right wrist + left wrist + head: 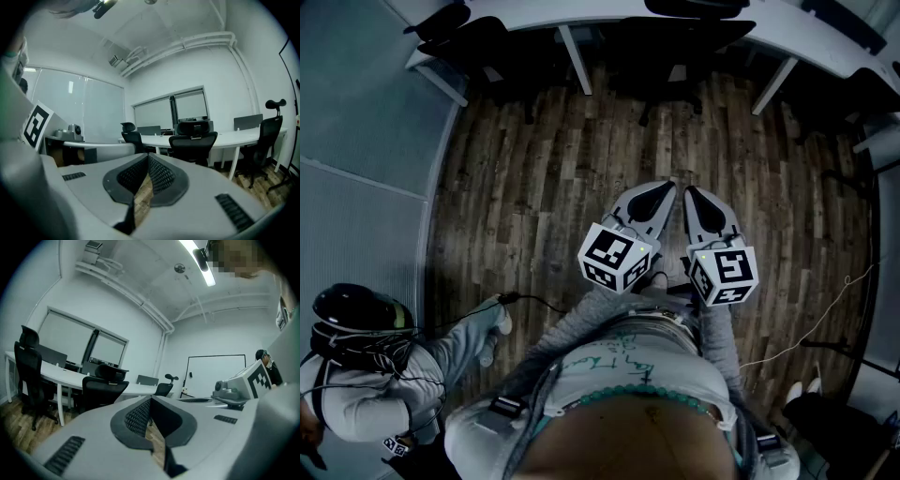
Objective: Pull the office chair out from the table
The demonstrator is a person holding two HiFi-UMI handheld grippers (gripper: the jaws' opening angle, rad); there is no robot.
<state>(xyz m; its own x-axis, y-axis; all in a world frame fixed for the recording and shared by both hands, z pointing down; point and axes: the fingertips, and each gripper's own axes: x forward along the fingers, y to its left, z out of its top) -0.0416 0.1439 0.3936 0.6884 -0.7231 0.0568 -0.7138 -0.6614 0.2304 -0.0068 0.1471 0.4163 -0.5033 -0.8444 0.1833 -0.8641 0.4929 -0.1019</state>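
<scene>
A black office chair (675, 47) is tucked under the curved white table (581, 11) at the far side of the room. In the left gripper view that chair (103, 386) stands ahead and left of the jaws; in the right gripper view the same chair (193, 142) is ahead and slightly right. My left gripper (664, 187) and right gripper (693, 191) hover side by side over the wood floor, well short of the chair. Both are shut with nothing between the jaws, as the left gripper (150, 400) and right gripper (147, 157) show in their own views.
More black chairs sit along the table: one at the left (464, 37), one at the right (853, 89). White table legs (574, 58) flank the middle chair. A person in a helmet (356, 314) crouches at lower left, with cables (534, 302) on the floor.
</scene>
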